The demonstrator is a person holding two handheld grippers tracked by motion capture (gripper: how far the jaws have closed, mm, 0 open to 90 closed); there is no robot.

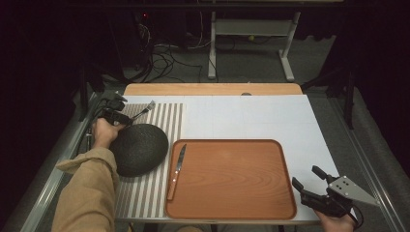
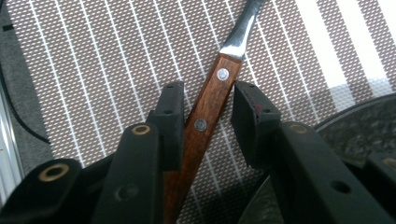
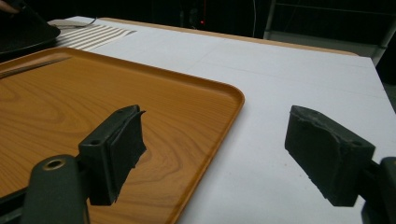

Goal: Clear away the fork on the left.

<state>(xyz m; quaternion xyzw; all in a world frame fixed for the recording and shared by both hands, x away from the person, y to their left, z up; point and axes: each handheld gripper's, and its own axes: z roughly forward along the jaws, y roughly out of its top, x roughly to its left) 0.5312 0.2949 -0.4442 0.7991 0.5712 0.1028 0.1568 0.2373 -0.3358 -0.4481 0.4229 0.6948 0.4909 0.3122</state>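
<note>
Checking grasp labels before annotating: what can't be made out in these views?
- Wooden-handled utensil: its head is cut off by the top edge of the left gripper view and is too small in the high view.
- Its handle end: hidden under the left gripper.
- Dark round dish: its near left edge is covered by the sleeve in the high view.
- Knife: a blurred sliver in the right gripper view.

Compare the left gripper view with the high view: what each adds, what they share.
Left gripper view: two rivets in the utensil's wooden handle, lying between the jaws, clear of the right-hand pad. High view: the tray with a knife, and the open right gripper. Both: striped mat, dark speckled dish, left gripper.
</note>
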